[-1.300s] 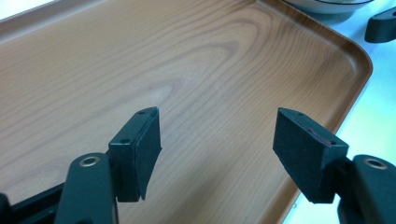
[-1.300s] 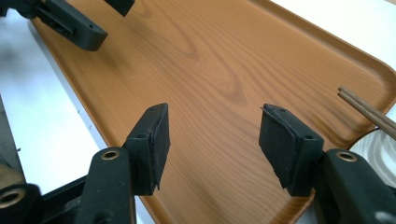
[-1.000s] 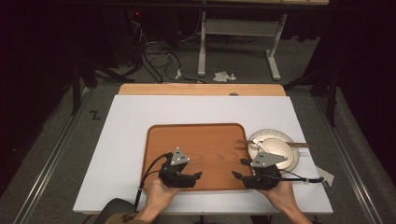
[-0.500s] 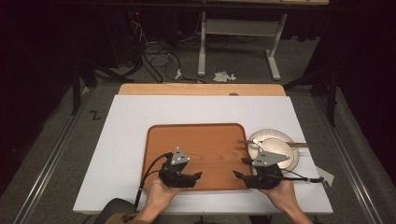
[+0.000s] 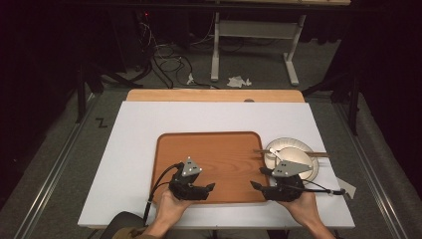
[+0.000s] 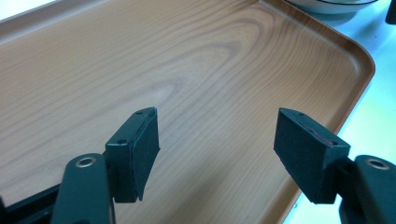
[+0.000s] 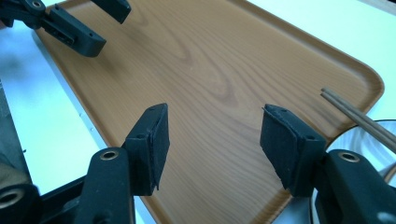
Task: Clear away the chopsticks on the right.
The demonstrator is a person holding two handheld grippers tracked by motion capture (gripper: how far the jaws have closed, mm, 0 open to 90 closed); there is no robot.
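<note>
Your left claw [image 5: 211,187] and right claw [image 5: 254,185] both hung open and empty over the tray's [image 5: 209,149] near edge. Chopsticks [image 5: 291,153] lay crosswise on the bowl [image 5: 291,159], beyond your right claw, nearer that hand.

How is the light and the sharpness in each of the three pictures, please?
High view: the white table is evenly lit, the room behind dark; the brown wooden tray is fairly sharp. Left gripper view: the left tongs are crisp, the tray's far edge softly blurred with a pale sheen. Right gripper view: the right tongs are sharp, the wooden chopsticks slightly soft.
</note>
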